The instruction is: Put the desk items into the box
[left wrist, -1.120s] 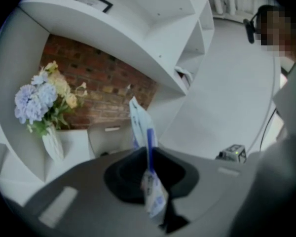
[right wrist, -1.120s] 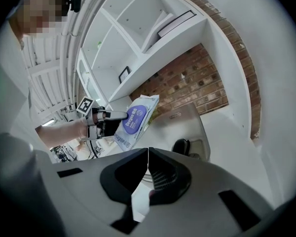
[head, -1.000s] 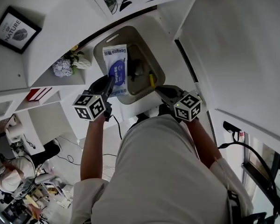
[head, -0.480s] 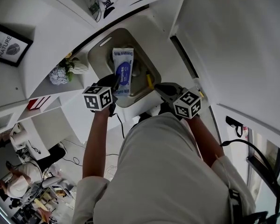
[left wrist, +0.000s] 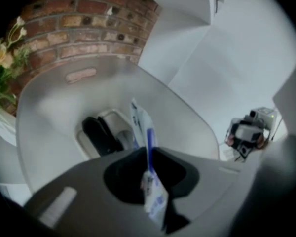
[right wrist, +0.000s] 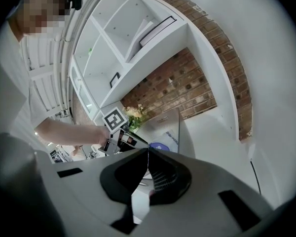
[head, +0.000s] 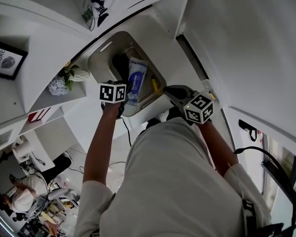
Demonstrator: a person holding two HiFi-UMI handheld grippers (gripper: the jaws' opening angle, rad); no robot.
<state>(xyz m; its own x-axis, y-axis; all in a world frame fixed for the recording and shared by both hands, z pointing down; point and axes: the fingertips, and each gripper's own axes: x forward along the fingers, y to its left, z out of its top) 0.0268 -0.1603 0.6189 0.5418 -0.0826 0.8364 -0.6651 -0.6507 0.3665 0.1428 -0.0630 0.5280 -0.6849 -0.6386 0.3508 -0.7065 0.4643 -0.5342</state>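
Note:
A white-and-blue wipes packet hangs edge-on inside the beige box, near its right wall. My left gripper reaches over the box's near rim, pointing steeply down, and is shut on the packet's lower end. In the left gripper view the packet stands thin and upright between the jaws of my left gripper, above the box floor. My right gripper hovers just right of the box, shut with nothing in it; in its own view my right gripper has its tips meeting.
Inside the box lie a black item and a yellow item. A flower bunch stands on the shelf to the left of the box. White shelving and a brick wall rise behind it. A framed print leans at far left.
My left gripper has sunk toward the box with the packet, which has turned from flat-facing to edge-on and gone down inside. The right gripper has shifted only slightly.

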